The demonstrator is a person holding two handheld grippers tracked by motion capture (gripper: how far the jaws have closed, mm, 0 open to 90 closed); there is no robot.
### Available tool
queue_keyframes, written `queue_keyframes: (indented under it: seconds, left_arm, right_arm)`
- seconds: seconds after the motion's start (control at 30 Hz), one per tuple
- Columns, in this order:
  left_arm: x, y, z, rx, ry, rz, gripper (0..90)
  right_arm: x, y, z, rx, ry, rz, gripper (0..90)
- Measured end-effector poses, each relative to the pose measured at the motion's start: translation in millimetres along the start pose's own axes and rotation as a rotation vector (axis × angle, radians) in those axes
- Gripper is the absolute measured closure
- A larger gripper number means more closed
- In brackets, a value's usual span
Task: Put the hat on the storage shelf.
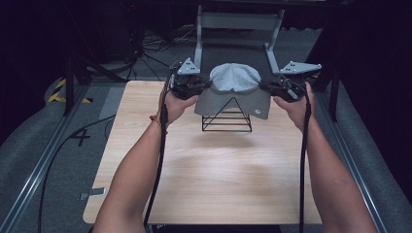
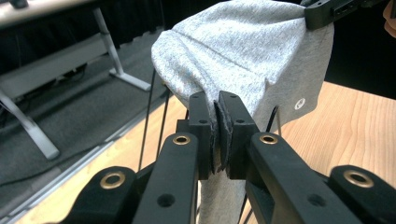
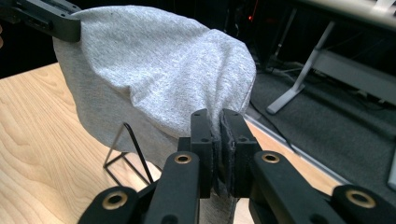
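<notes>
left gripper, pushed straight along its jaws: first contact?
The left gripper is shut on the grey knit beanie, so it meets that first, then likely the black wire stand underneath; depth is unclear.

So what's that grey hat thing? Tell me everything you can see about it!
The grey hat looks like a soft, stretchy knit beanie in speckled light grey, with a small round pale mark near its lower edge. It is draped over a black wire stand at the far side of the wooden table, its rounded top bulging upward. The left gripper pinches the fabric on one side and the right gripper pinches the other, both shut on the cloth.
</notes>
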State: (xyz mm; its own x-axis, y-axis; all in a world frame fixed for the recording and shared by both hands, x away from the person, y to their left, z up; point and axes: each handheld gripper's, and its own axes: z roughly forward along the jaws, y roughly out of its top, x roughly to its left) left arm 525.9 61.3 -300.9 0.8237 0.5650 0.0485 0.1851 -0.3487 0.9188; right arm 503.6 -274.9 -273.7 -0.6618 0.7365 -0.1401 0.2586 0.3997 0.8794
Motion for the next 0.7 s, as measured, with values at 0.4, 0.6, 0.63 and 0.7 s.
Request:
queue_keyframes:
  seconds: [0.4, 0.6, 0.63, 0.7]
  left_arm:
    - [0.4, -43.2, 15.6, 0.018, -0.026, -0.002, 84.6]
    - [-4.1, -62.5, 26.1, 0.05, -0.035, -0.007, 84.6]
    - [-5.3, -64.7, 27.3, 0.058, -0.033, -0.01, 84.6]
    - [-8.6, -70.8, 31.5, 0.081, -0.023, 0.0, 84.7]
  right_arm:
    - [5.8, -44.6, 24.7, 0.058, 0.051, 0.043, 84.1]
    - [11.3, -64.1, 34.3, 0.083, 0.065, 0.056, 84.2]
    - [12.3, -68.1, 36.8, 0.089, 0.068, 0.059, 84.2]
    - [13.7, -74.0, 40.2, 0.1, 0.074, 0.069, 84.3]
